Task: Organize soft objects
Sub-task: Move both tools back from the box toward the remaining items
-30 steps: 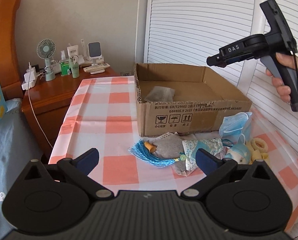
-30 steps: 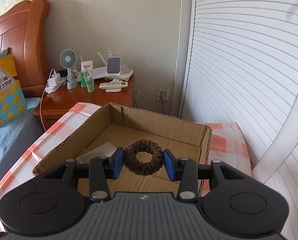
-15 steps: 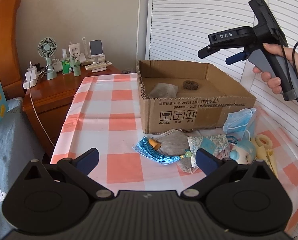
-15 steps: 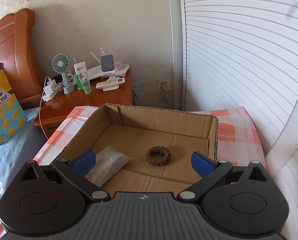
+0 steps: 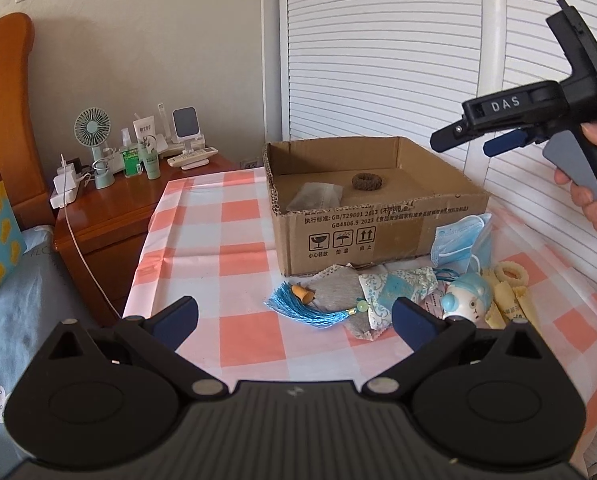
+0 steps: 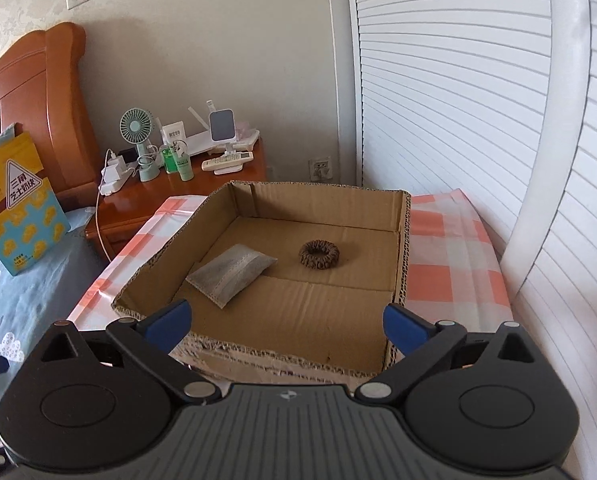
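An open cardboard box [image 5: 378, 236] [image 6: 400, 248] stands on the checked table. Inside lie a brown scrunchie [image 6: 319, 254] [image 5: 365, 181] and a grey sachet [image 6: 231, 274] [image 5: 316, 197]. In front of the box lie a blue tassel [image 5: 306, 310], a grey pouch [image 5: 338, 290], a patterned pouch [image 5: 394, 286], a blue face mask [image 5: 456, 244], a blue-haired toy [image 5: 468, 300] and a yellow scrunchie [image 5: 510, 276]. My left gripper [image 5: 294, 320] is open and empty above the table's near edge. My right gripper [image 6: 285, 322] [image 5: 474, 142] is open and empty, held above the box's near right side.
A wooden nightstand [image 5: 110, 208] at the left holds a small fan [image 5: 92, 142], bottles and a charger with a hanging cable. A bed with blue bedding [image 6: 22, 280] lies at the left. White louvred doors [image 5: 378, 48] stand behind and right of the table.
My right gripper opened and let the brown scrunchie drop into the box, then drew back and up. My left gripper pulled back slightly and stayed open.
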A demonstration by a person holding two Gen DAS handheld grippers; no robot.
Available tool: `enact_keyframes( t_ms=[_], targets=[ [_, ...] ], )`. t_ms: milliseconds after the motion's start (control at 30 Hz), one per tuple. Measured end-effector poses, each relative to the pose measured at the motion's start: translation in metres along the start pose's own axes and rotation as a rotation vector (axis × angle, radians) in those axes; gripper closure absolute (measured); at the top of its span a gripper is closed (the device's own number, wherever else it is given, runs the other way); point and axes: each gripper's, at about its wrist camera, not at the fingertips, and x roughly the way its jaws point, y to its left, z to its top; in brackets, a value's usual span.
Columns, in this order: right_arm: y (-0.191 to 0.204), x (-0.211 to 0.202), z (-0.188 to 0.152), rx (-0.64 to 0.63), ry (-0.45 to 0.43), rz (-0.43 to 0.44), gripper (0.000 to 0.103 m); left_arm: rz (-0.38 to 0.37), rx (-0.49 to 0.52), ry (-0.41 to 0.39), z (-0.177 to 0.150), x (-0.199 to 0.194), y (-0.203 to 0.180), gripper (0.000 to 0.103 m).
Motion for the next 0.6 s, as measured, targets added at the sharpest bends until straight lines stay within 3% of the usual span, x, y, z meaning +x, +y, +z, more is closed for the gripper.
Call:
enact_keyframes(
  t_ms=[133,333,600],
  targets=[
    [0.014,-0.018,-0.027,-0.049,-0.015,-0.030,0.000,-0.008,0.006,-0.004,-0.001,-0.005,-0.001,0.001],
    [0.031,-0.038,-0.070,-0.088,-0.065,-0.142,0.000,-0.019,0.012,0.004,-0.006,-0.007,-0.003,0.001],
    [0.029,-0.039,-0.117,-0.036,0.003,-0.162,0.000,-0.037,0.026,0.025,-0.013,-0.005,-0.006,0.001]
  ],
)
